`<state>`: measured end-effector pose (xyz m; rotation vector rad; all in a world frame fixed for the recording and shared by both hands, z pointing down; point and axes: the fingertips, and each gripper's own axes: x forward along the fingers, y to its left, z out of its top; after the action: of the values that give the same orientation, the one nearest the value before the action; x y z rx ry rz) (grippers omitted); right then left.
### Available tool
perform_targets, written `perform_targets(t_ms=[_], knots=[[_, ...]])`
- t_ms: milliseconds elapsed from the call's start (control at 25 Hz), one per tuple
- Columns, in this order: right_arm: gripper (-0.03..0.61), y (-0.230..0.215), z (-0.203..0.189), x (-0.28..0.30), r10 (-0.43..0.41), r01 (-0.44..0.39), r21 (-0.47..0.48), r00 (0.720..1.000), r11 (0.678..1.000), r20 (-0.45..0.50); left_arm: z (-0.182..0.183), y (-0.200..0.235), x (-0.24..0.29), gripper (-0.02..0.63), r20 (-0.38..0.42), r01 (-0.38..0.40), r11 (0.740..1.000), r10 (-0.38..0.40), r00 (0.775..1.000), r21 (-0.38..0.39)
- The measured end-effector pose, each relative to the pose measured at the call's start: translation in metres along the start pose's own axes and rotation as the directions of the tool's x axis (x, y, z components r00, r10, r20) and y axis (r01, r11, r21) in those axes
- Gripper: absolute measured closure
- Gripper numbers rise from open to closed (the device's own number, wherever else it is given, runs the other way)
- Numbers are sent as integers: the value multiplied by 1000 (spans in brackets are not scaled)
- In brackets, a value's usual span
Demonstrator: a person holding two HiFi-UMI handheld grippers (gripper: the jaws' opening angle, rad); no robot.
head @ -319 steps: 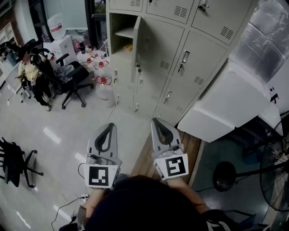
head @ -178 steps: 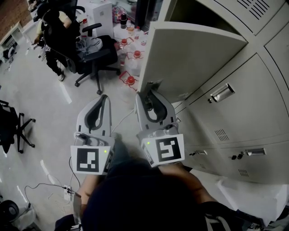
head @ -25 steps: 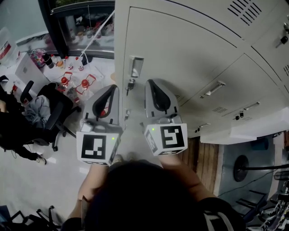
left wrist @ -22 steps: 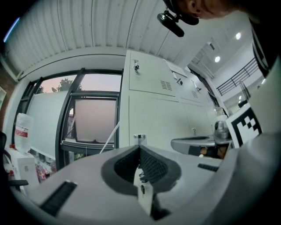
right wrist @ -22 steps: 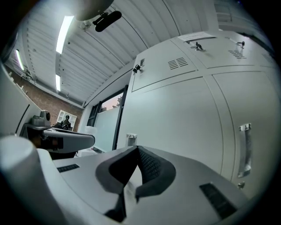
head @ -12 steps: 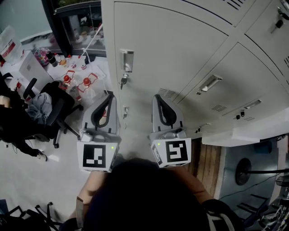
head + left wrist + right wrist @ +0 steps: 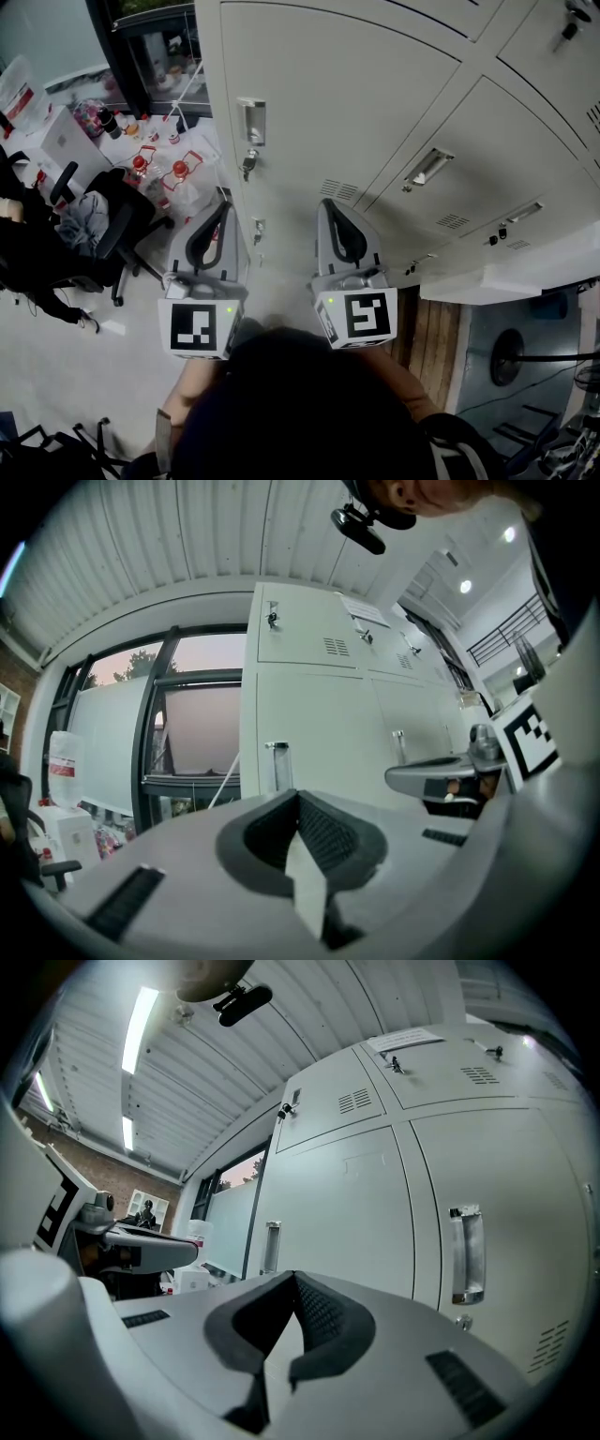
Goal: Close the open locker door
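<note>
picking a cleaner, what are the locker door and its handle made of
Locker door: looks like painted sheet metal in matte pale grey-beige, a flat thin panel with punched vent slots. Handle: seemingly bright plated metal, since it gleams against the dull door. Plated plastic can't be ruled out.

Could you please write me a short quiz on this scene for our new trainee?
1. True or false: the leftmost locker door stands open.
2. The right gripper holds: A) a handle, B) a key, C) nothing.
3. Fill in: the chair stands to the ___ of the door.
Key: 1 false, it sits flush; 2 C, its fingers are shut and empty; 3 left.
</note>
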<state>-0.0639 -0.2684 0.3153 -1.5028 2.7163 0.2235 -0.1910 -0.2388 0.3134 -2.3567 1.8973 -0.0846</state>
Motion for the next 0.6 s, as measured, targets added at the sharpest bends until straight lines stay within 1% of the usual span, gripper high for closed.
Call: perform_targets(t_ms=[600], knots=[[563,-1,6,-7,26,-25,-21,999,999,21,6,-5,-5,612,16,-10,1000,10,1000,11]])
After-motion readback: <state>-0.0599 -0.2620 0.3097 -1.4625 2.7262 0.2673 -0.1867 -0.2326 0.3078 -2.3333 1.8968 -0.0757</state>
